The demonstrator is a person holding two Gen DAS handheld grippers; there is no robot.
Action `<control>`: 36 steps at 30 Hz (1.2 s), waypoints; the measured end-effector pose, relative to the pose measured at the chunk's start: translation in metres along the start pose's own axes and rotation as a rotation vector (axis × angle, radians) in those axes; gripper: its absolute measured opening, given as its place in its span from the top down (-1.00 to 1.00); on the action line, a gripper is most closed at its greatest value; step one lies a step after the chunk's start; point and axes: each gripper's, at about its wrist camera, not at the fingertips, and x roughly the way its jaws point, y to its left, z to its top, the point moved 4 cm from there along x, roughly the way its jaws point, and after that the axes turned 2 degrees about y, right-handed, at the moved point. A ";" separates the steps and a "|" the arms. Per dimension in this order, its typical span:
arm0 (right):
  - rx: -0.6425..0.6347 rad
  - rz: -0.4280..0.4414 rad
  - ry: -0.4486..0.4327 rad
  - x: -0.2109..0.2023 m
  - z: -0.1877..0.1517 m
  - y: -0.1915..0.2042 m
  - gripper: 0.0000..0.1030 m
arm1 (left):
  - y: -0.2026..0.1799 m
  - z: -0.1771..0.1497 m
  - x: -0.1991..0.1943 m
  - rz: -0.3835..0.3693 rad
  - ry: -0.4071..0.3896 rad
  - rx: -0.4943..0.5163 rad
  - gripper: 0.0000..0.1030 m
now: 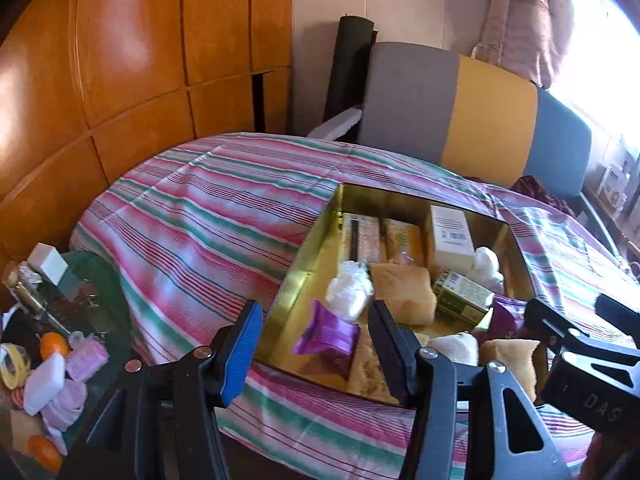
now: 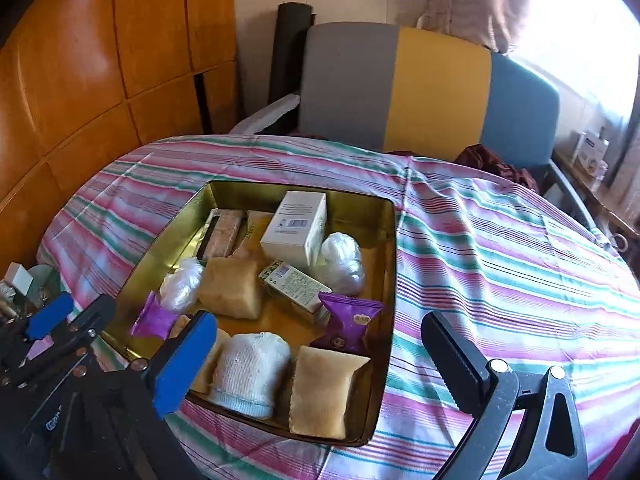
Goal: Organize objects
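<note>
A gold tin box lies open on the striped bed; its wall also shows in the left wrist view. It holds a white carton, tan cushions, purple packets, a white sock, white plastic bundles and a green box. My right gripper is open and empty above the box's near edge. My left gripper is open and empty over the box's near left corner. The left gripper also shows at the left of the right wrist view.
A glass side table at the left carries oranges, pink and white soaps and a small white box. A grey, yellow and blue headboard and wooden panels stand behind the bed.
</note>
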 end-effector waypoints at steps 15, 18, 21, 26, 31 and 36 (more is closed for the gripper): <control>0.052 -0.065 0.062 0.007 -0.008 -0.002 -0.99 | 0.001 -0.003 0.003 -0.023 0.086 0.010 -0.08; 0.058 -0.067 0.059 0.007 -0.008 -0.003 -0.99 | 0.002 -0.003 0.003 -0.015 0.088 0.016 -0.08; 0.064 -0.068 0.060 0.007 -0.007 -0.004 -0.99 | 0.002 -0.003 0.004 -0.021 0.094 0.017 -0.08; 0.062 -0.081 0.058 0.008 -0.007 -0.004 -0.99 | 0.000 -0.004 0.003 -0.037 0.103 0.022 -0.08; 0.059 -0.098 0.047 0.007 -0.006 -0.005 -0.99 | -0.003 -0.004 0.002 -0.042 0.105 0.031 -0.08; 0.064 -0.099 0.048 0.008 -0.005 -0.005 -0.99 | -0.003 -0.004 0.001 -0.026 0.095 0.039 -0.07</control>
